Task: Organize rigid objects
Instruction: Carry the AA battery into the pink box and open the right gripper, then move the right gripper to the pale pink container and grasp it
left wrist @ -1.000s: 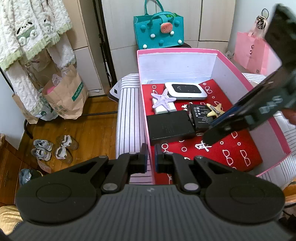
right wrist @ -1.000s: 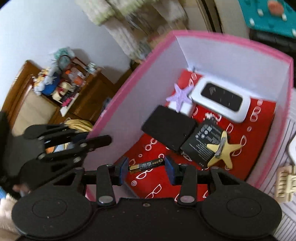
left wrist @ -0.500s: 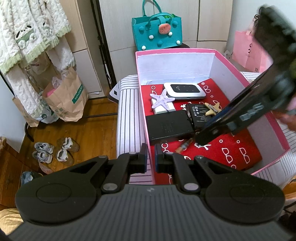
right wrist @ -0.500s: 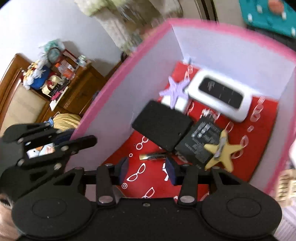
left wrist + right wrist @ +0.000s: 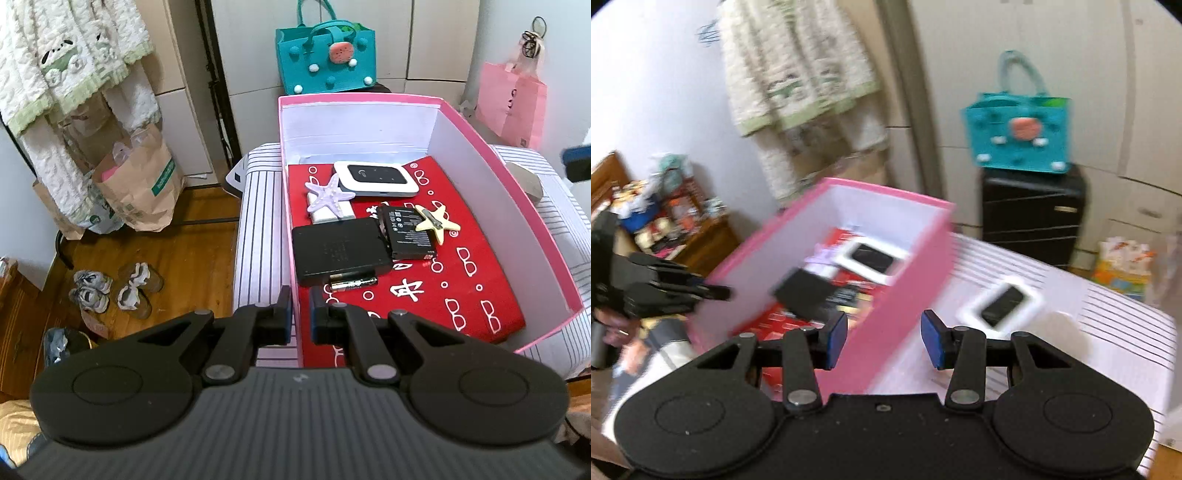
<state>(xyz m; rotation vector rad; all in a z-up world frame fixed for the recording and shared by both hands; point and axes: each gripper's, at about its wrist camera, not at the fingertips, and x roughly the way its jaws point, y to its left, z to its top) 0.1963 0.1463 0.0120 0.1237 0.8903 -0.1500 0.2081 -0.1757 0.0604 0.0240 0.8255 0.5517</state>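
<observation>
A pink box [image 5: 480,166] with a red patterned floor sits on a striped bed. Inside lie a white router [image 5: 375,177], a purple starfish [image 5: 328,195], a black flat case [image 5: 340,254], a phone battery [image 5: 408,236], a yellow star clip [image 5: 436,223] and a small AA battery [image 5: 352,283] against the case's near edge. My left gripper [image 5: 300,315] is shut on the box's left wall near the front corner. My right gripper [image 5: 884,339] is open and holds nothing, above the box's [image 5: 897,280] right wall in a blurred view. A second white device [image 5: 1001,306] lies on the bed outside.
A teal felt bag [image 5: 325,59] stands on a black cabinet [image 5: 1030,218] behind the bed. A pink paper bag [image 5: 511,105] is at the back right. Left of the bed are paper bags [image 5: 140,184] and shoes [image 5: 110,288] on the wooden floor, with hanging robes [image 5: 62,66] above.
My right gripper let go of the AA battery inside the box, then pulled up and out to the right. The battery now lies by the black case. The left gripper stayed put.
</observation>
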